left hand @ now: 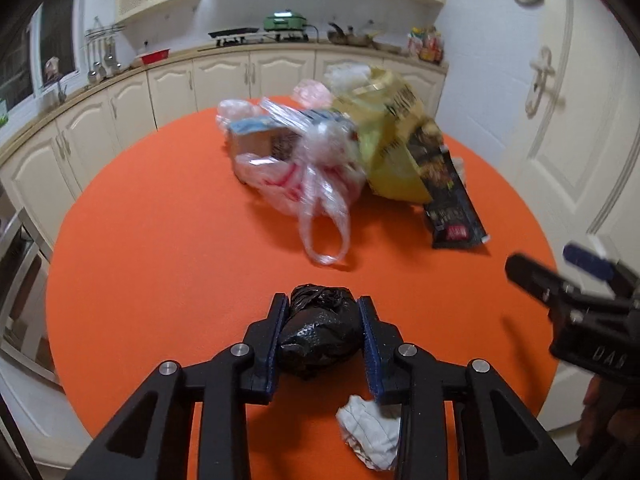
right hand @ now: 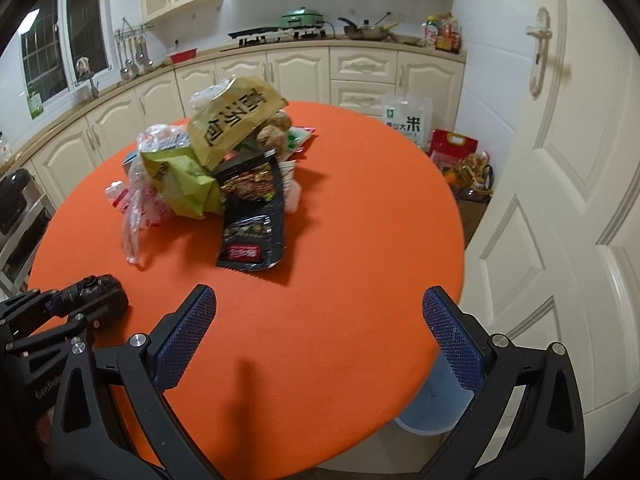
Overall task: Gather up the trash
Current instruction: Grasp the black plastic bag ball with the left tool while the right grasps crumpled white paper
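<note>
Black crumpled trash bag [left hand: 320,330] sits pinched between the blue pads of the left gripper [left hand: 323,312], jaws closed in on its sides, near the table's near edge; whether the bag rests on the cloth or is lifted just off it is hard to say from here. From the right wrist view the same bag [right hand: 94,286] shows at the left edge of the table, in the left gripper's [right hand: 86,294] fingers. White crumpled tissue [left hand: 370,438] lies on the table just under the left gripper's right finger, close to the near edge.

Right gripper [right hand: 320,330] hangs over the near right edge of the table, jaws wide apart, nothing between the pads; it shows in the left view [left hand: 560,276] at the right edge, blurred.

Round orange table [right hand: 360,220]. Around its middle to far side a heap of trash: black snack wrapper [right hand: 254,232] nearest, flat on the cloth; green chip bag [right hand: 184,182] left of it; yellow printed bag [right hand: 236,120] on top; clear plastic bag [left hand: 316,184] with loop handles trailing toward the near edge; small cardboard box [left hand: 256,140] inside the plastic at the far left of the heap.

Light blue bin [right hand: 432,404] below the table's near right edge. White door [right hand: 560,200] at right. Rice sack [right hand: 408,120] on the floor past the far right edge.
</note>
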A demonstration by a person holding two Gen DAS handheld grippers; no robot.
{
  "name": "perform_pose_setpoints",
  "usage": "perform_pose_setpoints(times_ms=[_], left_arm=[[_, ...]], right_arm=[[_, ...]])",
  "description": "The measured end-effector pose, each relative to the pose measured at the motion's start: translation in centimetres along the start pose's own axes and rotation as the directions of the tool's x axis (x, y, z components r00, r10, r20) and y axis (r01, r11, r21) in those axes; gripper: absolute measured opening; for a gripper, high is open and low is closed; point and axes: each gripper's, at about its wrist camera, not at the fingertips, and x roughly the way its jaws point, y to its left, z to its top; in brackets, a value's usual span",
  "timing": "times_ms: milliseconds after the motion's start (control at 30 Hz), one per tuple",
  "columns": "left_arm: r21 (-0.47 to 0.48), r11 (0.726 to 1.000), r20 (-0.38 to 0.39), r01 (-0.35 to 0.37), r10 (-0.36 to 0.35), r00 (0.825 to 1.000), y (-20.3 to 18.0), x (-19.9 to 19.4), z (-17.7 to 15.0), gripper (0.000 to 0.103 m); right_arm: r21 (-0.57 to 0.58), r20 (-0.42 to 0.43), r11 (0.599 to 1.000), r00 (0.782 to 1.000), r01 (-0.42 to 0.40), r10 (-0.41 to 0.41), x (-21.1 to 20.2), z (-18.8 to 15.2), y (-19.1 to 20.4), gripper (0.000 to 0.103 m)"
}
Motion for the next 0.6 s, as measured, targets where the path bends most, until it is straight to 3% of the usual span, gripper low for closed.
perform_pose_setpoints(times_ms=[167,467,567,600], left_arm=[[-0.078,0.997,0.078,0.026,-0.02,0.997,2.6,-2.9,-0.1,0.03],[-0.08,0.991,0.091,-0.104,0.111,0.99,4.9,-6.8,-3.4,0.03],[-0.094,0.99,0.07,-0.108,0.115,0.991,5.4,-7.1,-4.2,0.03],[-0.096,0.989,0.069,-0.108,0.115,0.991,5.4,-7.4,-4.4,0.03]], right_arm=[[-0.007,0.006,0.999,0.999,-0.042,0.042,-0.7,-0.8,1.7,0.103],[-0.087,-0.012,0.98,0.984,-0.178,0.178,-1.9,-2.9,7.9,0.103],[-0.137,-0.023,0.972,0.982,-0.189,0.187,-1.6,-3.5,10.2,0.094],[-0.151,-0.038,0.969,0.98,-0.198,0.194,-1.3,-3.7,10.9,0.084]])
